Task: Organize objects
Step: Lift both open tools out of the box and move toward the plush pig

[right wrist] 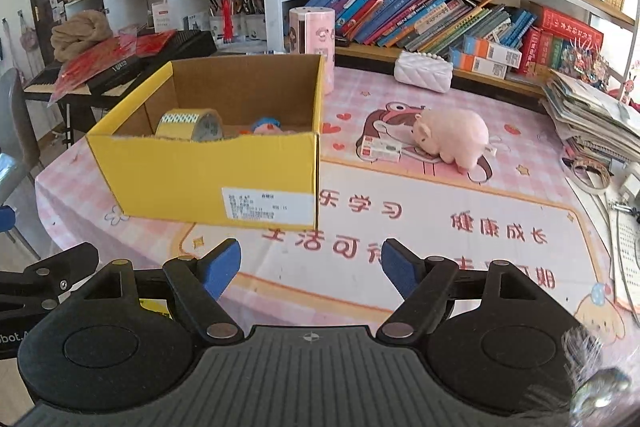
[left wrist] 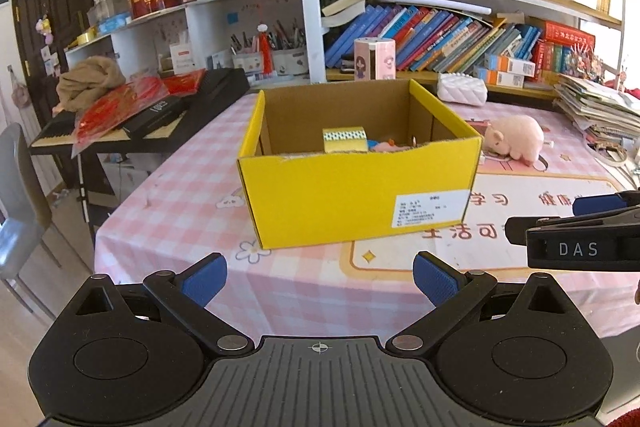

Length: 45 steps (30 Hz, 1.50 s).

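Both claws hang empty with jaws spread: the left gripper (left wrist: pixel 319 281) and the right gripper (right wrist: pixel 311 269), each just short of the yellow box (right wrist: pixel 208 171). Inside the box a tape roll (right wrist: pixel 191 125) stands on edge; right of it, apart, lies a pink plush pig (right wrist: pixel 452 139).

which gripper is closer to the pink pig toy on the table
Right. The right gripper hangs open over the mat, with the pig toy ahead and slightly to its right. The left gripper sits further left, facing the yellow box, pig beyond the box's right corner.

Yellow box (right wrist: pixel 208 175), pink-checked tablecloth (left wrist: pixel 192 195), pink pig (right wrist: pixel 452 137)
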Each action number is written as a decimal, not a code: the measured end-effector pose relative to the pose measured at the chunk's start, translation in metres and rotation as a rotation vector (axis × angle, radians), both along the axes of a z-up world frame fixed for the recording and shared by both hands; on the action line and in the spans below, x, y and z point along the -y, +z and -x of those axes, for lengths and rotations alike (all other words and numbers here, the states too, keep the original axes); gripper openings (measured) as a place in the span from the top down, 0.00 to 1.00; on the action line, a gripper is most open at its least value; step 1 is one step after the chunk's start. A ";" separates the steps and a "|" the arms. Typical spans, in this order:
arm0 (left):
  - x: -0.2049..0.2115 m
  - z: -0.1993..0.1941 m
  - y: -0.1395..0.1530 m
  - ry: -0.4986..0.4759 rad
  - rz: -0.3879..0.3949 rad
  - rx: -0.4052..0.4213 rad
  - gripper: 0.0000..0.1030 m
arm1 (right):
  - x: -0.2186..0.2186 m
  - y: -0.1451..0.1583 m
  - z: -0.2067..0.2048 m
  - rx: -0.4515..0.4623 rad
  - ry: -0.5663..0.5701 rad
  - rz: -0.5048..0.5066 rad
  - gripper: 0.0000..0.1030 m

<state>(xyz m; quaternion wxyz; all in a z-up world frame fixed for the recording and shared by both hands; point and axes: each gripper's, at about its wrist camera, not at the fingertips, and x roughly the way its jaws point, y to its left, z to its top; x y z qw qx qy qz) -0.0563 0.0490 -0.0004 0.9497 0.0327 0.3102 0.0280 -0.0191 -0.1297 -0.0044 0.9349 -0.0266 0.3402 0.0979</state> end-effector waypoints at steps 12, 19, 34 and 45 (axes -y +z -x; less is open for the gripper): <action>0.014 0.011 -0.004 -0.057 0.001 -0.008 0.02 | 0.018 -0.009 0.025 -0.014 -0.064 0.002 0.26; 0.030 0.007 -0.005 -0.126 0.000 -0.007 0.02 | 0.033 -0.011 0.034 -0.019 -0.125 0.010 0.25; 0.071 -0.021 -0.004 -0.265 -0.013 0.001 0.02 | 0.075 -0.013 0.032 -0.029 -0.271 -0.001 0.24; 0.102 -0.046 -0.005 -0.278 -0.014 -0.001 0.02 | 0.105 -0.013 0.005 -0.043 -0.282 0.002 0.24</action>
